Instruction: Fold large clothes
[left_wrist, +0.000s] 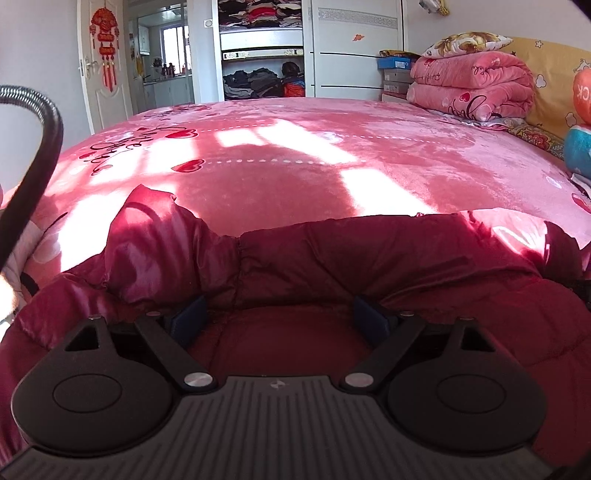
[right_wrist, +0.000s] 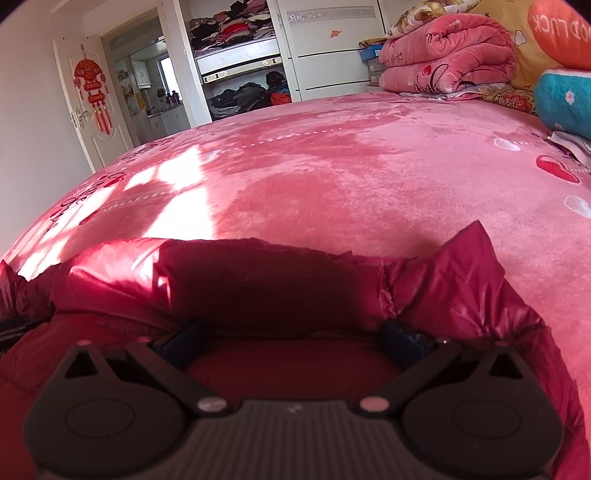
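Note:
A dark red puffy down jacket (left_wrist: 369, 254) lies on the near part of the pink bed (left_wrist: 295, 155). Its padded edge bulges up across both views, with a pointed corner (left_wrist: 144, 206) at the left. My left gripper (left_wrist: 279, 317) stands open, its blue fingertips (left_wrist: 186, 319) spread wide and pressed into the jacket, whose fabric fills the gap between them. In the right wrist view my right gripper (right_wrist: 291, 343) is likewise open on the same jacket (right_wrist: 258, 280), with a raised fold (right_wrist: 465, 273) to its right. The far ends of the fingertips are sunk in the padding.
Folded pink blankets (left_wrist: 472, 88) and cushions (right_wrist: 565, 99) are stacked at the bed's far right by the headboard. A black flexible hose (left_wrist: 40, 155) curves down the left edge. Behind the bed stand an open wardrobe (left_wrist: 262, 55) and a white door (left_wrist: 103, 70). Sunlight patches fall on the bedspread.

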